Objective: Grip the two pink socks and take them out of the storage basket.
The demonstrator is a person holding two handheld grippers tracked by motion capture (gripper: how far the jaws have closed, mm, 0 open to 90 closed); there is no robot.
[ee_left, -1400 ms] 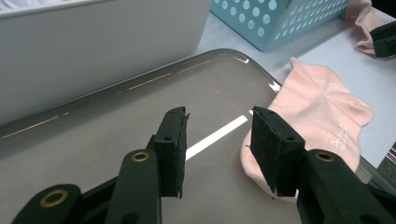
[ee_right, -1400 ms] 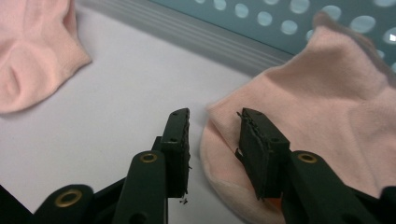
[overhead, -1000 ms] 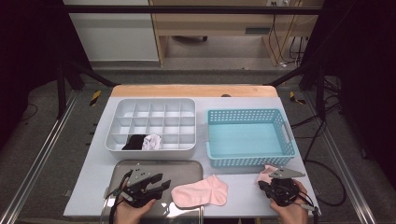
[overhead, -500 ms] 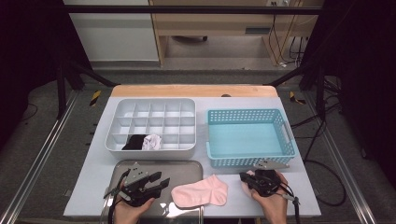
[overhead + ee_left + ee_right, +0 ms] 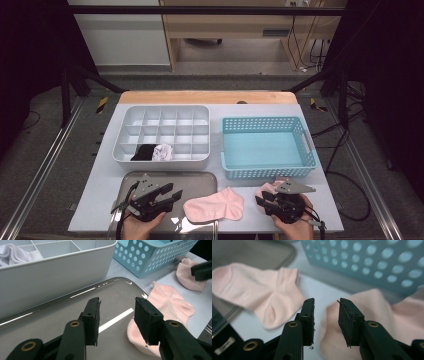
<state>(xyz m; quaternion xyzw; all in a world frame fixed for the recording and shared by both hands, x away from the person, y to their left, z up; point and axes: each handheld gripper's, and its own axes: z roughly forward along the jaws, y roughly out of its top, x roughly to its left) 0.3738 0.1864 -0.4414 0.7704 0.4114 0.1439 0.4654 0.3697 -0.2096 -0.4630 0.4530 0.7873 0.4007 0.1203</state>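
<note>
Two pink socks on the worktop (image 5: 100,190), two claws, one tray (image 5: 195,178), one white divided box (image 5: 165,137), one blue basket (image 5: 267,147). The box holds two rolled items in its front row, one black (image 5: 145,152), one white (image 5: 162,151).

Flat sock (image 5: 215,206): lies spread out between the claws, long axis running left-right across the worktop. Toe end points left and overlaps the tray's right edge; cuff end points right on the bare worktop. Heel bump faces the basket. Plain light pink, ankle cut, a bit creased at the heel.

Second sock (image 5: 267,190): bunched in front of the basket's front wall, near its right half, partly under the right claw. No clear axis, too crumpled to tell toe from cuff. Same pink.

Left claw (image 5: 172,194): spread, gripping nothing, over the tray, tips pointing right toward the flat sock's toe, just short of it.

Right claw (image 5: 261,201): spread, nothing pinched, tips pointing left, over the edge of the bunched sock. In the right gripper view that sock (image 5: 372,312) sits just past the jaws; touching or not, can't tell.
</note>
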